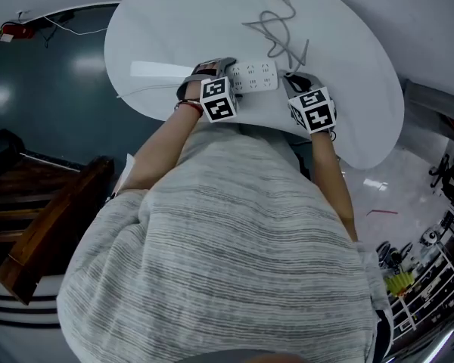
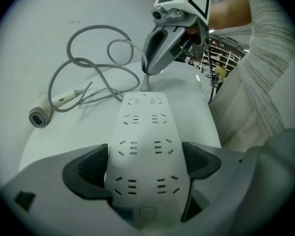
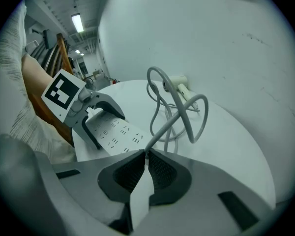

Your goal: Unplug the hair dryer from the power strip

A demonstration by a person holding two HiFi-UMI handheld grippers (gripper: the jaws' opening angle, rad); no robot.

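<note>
White round table (image 1: 348, 89), near edge: left gripper (image 2: 147, 163) clamped across the power strip (image 2: 145, 132). Only the left gripper view showed the right gripper (image 2: 146, 74) pinched shut on the hair dryer's cord (image 2: 101, 27) at the strip's far end. The hair dryer (image 2: 39, 116) lay toward the far edge.

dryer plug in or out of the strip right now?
In, it seems: the left gripper view shows the plug standing at the power strip's far end, right gripper closed on it.
</note>
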